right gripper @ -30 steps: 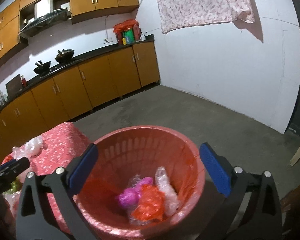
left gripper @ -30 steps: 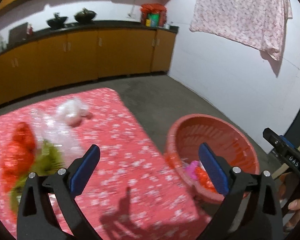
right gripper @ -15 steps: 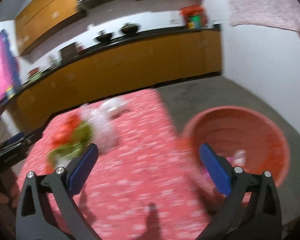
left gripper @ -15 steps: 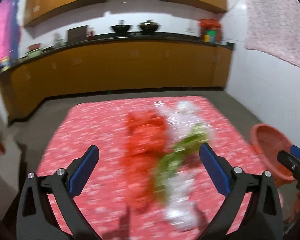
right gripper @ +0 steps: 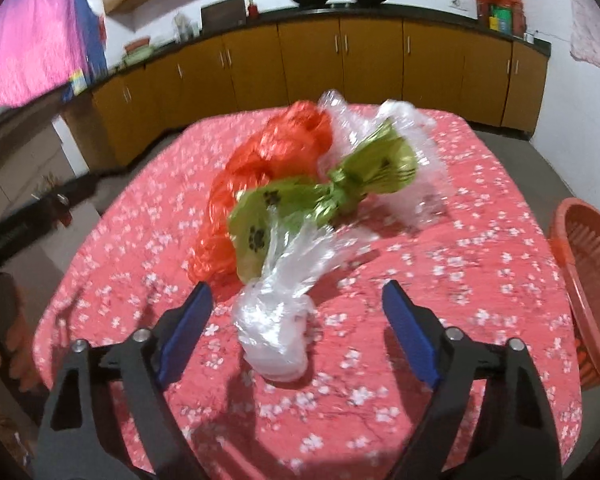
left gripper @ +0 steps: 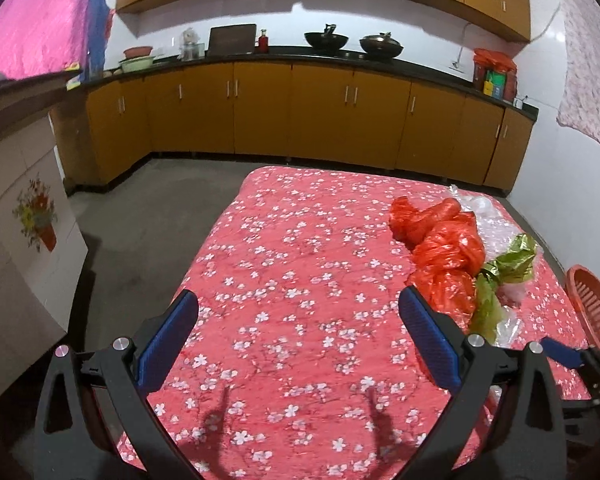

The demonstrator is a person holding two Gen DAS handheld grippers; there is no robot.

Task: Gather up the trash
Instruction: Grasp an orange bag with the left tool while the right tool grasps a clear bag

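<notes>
right wrist view: the right gripper (right gripper: 296, 300) has just been closing its jaws, but they are still apart, with a clear bag (right gripper: 274, 330) lying between them, not pinched. behind it lie a green bag (right gripper: 320, 196) and an orange bag (right gripper: 268, 160) on the red flowered table (right gripper: 480, 280). the orange basket (right gripper: 588, 276) sits past the table's right edge. the left gripper (left gripper: 298, 322) is spread wide over bare cloth.

Orange cabinets (left gripper: 320, 120), grey floor (left gripper: 148, 208)
</notes>
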